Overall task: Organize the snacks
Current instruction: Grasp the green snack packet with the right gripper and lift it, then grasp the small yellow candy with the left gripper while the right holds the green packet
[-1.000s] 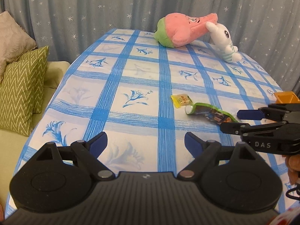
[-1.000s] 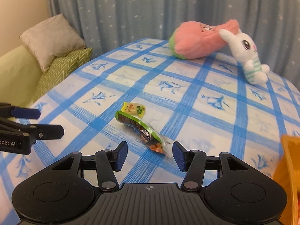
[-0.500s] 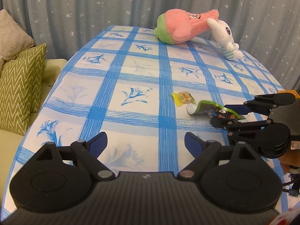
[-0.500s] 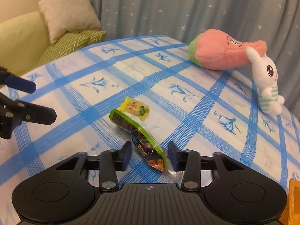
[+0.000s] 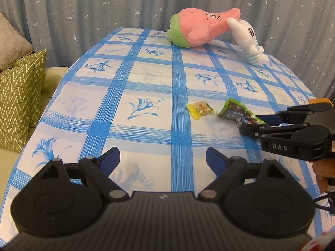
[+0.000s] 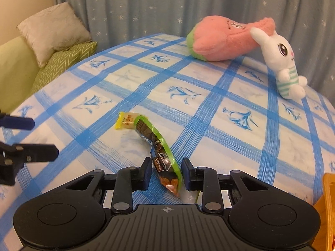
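Around the snack packet (image 6: 161, 156), right gripper (image 6: 165, 172) jaws are closing.

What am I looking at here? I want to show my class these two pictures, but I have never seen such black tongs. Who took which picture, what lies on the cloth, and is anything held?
No robot: a person holds a hand-held gripper in each hand, with a camera on each looking along its jaws. One picture comes from the left gripper, which is open over bare tablecloth. The other comes from the right gripper, whose jaws are closing around a green-edged snack packet; a gap still shows beside it, so it is not yet gripped. A small yellow candy lies just beyond. At the far end rest a pink plush and a white bunny plush. An orange container shows at the right edge.
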A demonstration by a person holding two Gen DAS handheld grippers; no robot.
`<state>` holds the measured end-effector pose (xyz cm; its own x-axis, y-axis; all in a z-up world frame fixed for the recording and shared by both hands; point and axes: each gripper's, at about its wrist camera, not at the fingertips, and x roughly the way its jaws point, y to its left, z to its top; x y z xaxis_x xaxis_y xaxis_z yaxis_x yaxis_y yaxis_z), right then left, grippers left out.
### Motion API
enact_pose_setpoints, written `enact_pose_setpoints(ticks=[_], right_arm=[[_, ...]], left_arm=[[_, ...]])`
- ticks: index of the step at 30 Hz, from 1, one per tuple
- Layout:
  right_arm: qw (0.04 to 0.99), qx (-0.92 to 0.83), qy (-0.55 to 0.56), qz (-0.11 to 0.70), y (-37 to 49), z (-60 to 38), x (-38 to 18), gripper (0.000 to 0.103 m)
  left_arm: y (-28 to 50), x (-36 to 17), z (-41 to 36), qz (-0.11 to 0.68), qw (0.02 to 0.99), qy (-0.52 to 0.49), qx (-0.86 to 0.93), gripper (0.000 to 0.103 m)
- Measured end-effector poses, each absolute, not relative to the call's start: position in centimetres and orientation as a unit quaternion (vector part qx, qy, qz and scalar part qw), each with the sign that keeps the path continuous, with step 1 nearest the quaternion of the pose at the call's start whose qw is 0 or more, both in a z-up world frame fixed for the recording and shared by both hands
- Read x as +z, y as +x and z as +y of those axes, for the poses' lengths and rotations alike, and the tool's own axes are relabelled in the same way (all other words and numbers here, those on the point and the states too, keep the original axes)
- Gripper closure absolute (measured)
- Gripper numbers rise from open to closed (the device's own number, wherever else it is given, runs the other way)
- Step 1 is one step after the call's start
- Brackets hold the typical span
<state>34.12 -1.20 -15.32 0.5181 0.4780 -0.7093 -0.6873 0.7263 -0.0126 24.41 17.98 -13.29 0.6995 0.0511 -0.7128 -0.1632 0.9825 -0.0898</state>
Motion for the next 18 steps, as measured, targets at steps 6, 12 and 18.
enact_pose_setpoints(ticks=[6,12,18], right_arm=[[0.857,0.343,-0.158,0.351,34.1,-0.9,-15.7,0.075],[0.873,0.324,-0.104,0.35,34.4,-2.6,-14.1,0.08],[0.883,0.287,-0.039,0.37,35.7,-5.2,-13.5,0.08]], left_arm=[[24.5,-13.4,18.2,0.383,0.919,-0.075,0.064,0.015],[25.2,-13.2,18.1,0.373,0.923,-0.077,0.061,0.015],[27.2,-13.1,17.2,0.354,0.931,-0.07,0.05,0.015]])
